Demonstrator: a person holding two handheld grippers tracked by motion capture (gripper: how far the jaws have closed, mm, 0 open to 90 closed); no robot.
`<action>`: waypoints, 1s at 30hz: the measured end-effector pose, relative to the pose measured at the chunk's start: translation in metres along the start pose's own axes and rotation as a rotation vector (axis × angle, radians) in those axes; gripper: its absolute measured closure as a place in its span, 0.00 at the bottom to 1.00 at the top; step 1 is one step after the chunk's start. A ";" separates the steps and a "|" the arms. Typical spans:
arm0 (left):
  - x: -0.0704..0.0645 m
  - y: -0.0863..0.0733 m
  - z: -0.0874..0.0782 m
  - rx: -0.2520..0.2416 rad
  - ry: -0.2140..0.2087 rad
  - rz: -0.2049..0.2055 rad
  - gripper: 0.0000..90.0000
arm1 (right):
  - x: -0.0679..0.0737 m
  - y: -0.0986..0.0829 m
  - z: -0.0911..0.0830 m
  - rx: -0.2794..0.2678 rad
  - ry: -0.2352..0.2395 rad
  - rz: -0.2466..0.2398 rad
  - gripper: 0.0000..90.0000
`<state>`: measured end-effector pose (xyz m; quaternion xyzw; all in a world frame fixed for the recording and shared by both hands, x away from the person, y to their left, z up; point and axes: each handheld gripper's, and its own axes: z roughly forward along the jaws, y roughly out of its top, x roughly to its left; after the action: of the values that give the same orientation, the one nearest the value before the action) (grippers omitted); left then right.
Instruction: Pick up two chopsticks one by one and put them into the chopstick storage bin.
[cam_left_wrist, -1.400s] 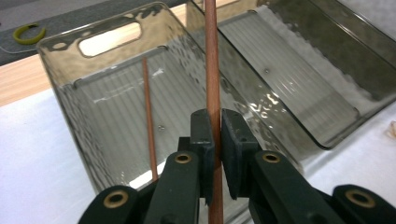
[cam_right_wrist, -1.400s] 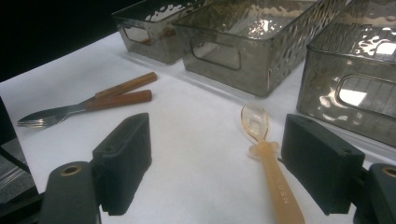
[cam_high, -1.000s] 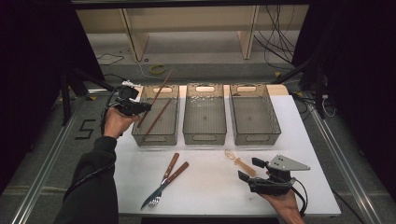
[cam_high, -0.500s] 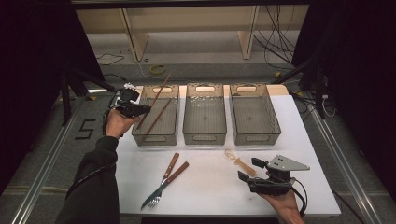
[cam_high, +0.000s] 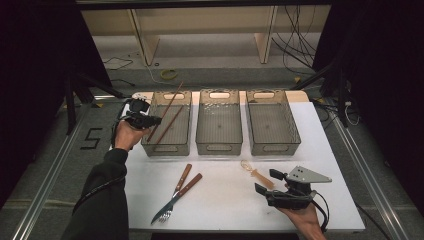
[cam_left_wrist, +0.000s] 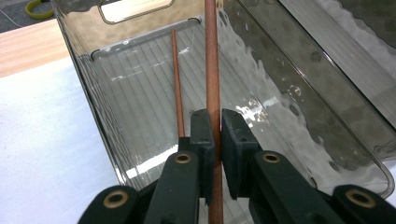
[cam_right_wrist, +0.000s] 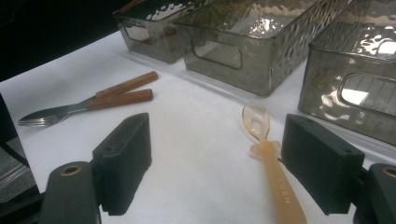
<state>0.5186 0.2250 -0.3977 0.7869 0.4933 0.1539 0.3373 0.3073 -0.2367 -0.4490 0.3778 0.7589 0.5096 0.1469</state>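
Left gripper (cam_left_wrist: 215, 140) clamps a chopstick (cam_left_wrist: 211, 60) over the near left corner of the left bin (cam_high: 167, 145); a second chopstick (cam_left_wrist: 176, 79) lies inside. Right gripper (cam_right_wrist: 215, 163) stands wide open, empty, with bare table (cam_high: 225, 200) around it and a spoon (cam_right_wrist: 268, 163) ahead.

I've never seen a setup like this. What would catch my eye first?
Probably the three clear bins lined up across the white table. The left gripper pinches a brown chopstick over the left bin, where a second chopstick leans. Nearer the person, the right gripper is open around an orange spoon, with a fork and knife at mid-table.
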 end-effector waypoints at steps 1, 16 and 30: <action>0.000 0.000 0.001 0.002 -0.001 -0.002 0.92 | 0.000 0.000 0.000 0.002 0.001 -0.002 0.28; 0.006 -0.010 0.010 0.029 0.007 -0.027 0.92 | 0.000 0.000 0.000 0.002 -0.001 0.001 0.28; 0.002 -0.009 0.008 0.024 -0.012 -0.032 0.64 | 0.000 0.000 0.000 0.005 0.001 0.002 0.28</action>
<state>0.5178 0.2264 -0.4099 0.7836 0.5058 0.1380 0.3333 0.3073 -0.2369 -0.4492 0.3786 0.7599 0.5081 0.1452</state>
